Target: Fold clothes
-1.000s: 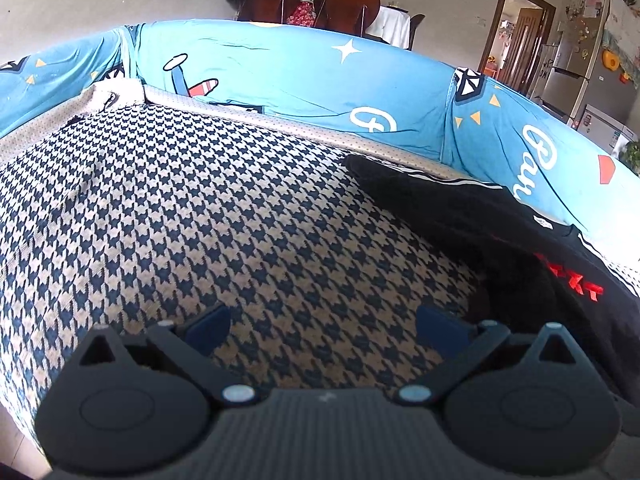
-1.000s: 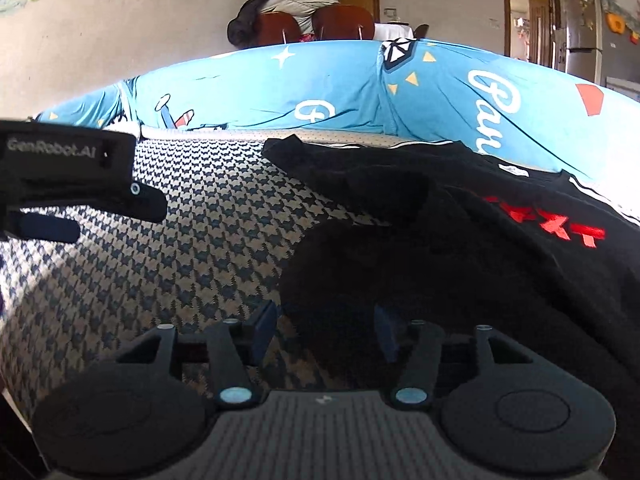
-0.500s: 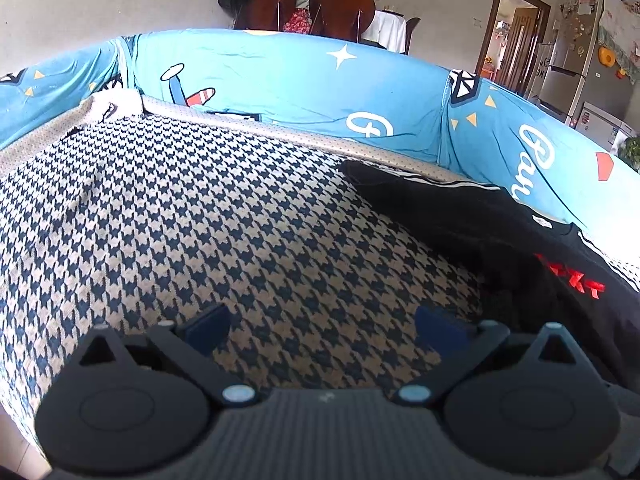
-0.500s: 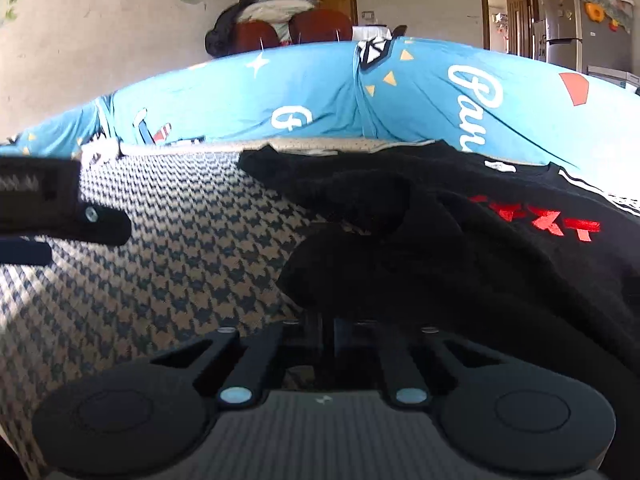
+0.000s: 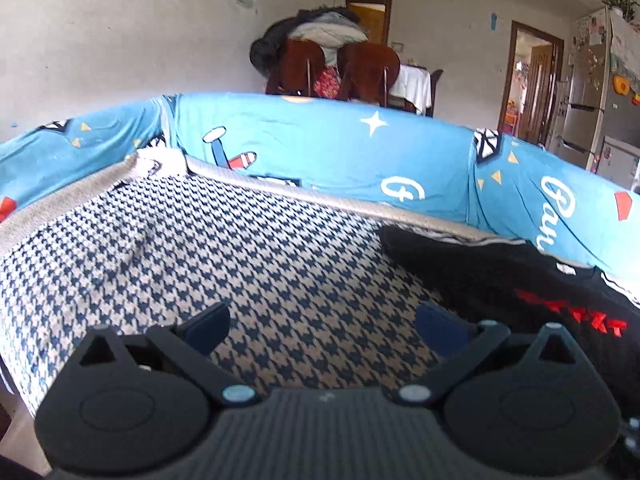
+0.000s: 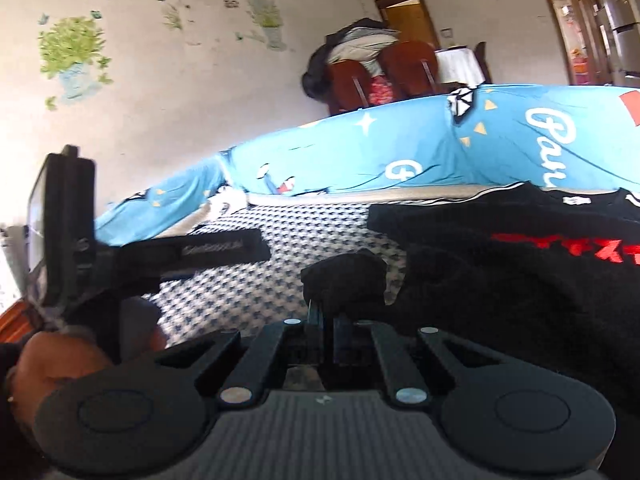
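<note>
A black garment with red lettering (image 5: 560, 292) (image 6: 520, 264) lies crumpled on the right of a houndstooth-covered seat (image 5: 240, 264). My right gripper (image 6: 326, 320) is shut on a bunched edge of the black garment (image 6: 344, 276) and holds it lifted above the seat. My left gripper (image 5: 322, 326) hangs open over bare houndstooth cloth, with its right finger near the garment's left edge. In the right wrist view the left gripper's body (image 6: 80, 240) shows at the left, held by a hand (image 6: 52, 360).
A blue cartoon-print cover (image 5: 340, 152) wraps the backrest behind the seat. Beyond it stand two brown chairs (image 5: 340, 68) piled with clothes, a doorway and a fridge (image 5: 600, 120) at the right. The seat's front edge falls away at the lower left.
My right gripper closed on the black garment's edge and lifted it, tilting upward. The left gripper stayed open and rose slightly.
</note>
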The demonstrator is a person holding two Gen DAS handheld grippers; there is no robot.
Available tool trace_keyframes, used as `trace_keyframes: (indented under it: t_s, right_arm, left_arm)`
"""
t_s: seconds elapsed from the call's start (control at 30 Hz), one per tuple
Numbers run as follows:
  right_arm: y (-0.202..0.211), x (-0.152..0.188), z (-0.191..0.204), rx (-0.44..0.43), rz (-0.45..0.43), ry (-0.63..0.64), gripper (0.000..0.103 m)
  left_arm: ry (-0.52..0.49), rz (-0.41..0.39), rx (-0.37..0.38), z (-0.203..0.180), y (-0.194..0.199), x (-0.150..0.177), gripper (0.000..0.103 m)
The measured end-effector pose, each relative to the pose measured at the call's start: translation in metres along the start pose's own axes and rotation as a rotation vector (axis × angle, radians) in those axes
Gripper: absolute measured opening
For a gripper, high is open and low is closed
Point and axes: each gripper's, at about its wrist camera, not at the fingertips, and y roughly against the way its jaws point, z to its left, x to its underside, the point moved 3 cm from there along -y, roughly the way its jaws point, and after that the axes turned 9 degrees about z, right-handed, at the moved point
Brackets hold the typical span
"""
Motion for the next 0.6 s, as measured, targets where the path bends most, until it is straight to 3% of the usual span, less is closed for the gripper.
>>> trace_keyframes:
  t_s: [0.6]
  right_arm:
    - [-0.01,0.029,0.057,-0.233,0.118,0.134,0.01]
  left_arm:
    - [0.045,-0.052,-0.072,0.031,0.022,0.001,0.103]
